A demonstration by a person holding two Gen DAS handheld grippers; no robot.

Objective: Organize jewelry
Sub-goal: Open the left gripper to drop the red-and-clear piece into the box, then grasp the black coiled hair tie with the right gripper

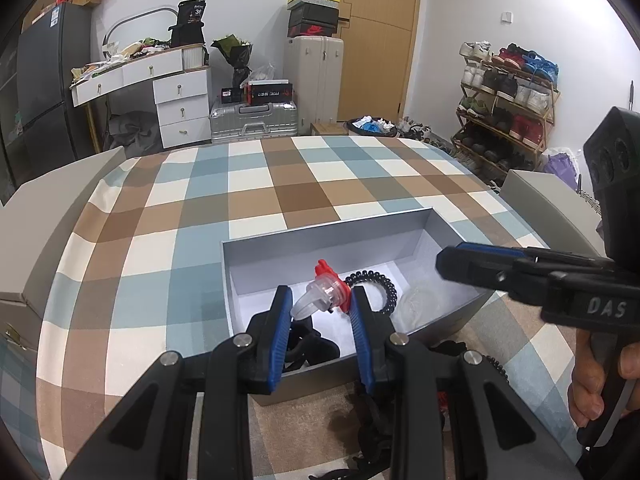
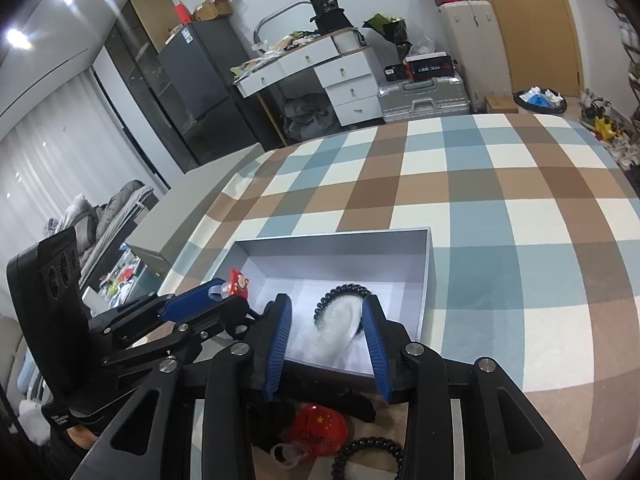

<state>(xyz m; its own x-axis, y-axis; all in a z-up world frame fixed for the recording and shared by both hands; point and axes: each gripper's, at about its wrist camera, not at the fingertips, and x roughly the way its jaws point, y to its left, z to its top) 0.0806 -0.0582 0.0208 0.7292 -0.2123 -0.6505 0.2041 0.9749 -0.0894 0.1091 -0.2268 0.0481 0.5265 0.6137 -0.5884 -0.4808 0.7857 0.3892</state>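
**2 grippers over an open jewelry box**

The left gripper (image 1: 320, 300) hangs above the near-left part of the grey box (image 1: 320, 236) and is clenched on a clear plastic ring with a red ornament (image 1: 326, 290), held between its blue pads (image 1: 362, 332) above the box floor. The right gripper (image 2: 326, 320) reaches over the near wall of the same box; a clear, crumpled plastic piece (image 2: 340, 328) lies between its pads, which stand apart, and whether they press on it cannot be told. A black spiral hair tie (image 1: 378, 286) lies on the box floor just beyond both grippers' tips. Beneath the right gripper, outside the box, a red heart badge (image 2: 320, 426) and a black bead bracelet (image 2: 370, 454) lie on the checked cloth (image 2: 500, 200).
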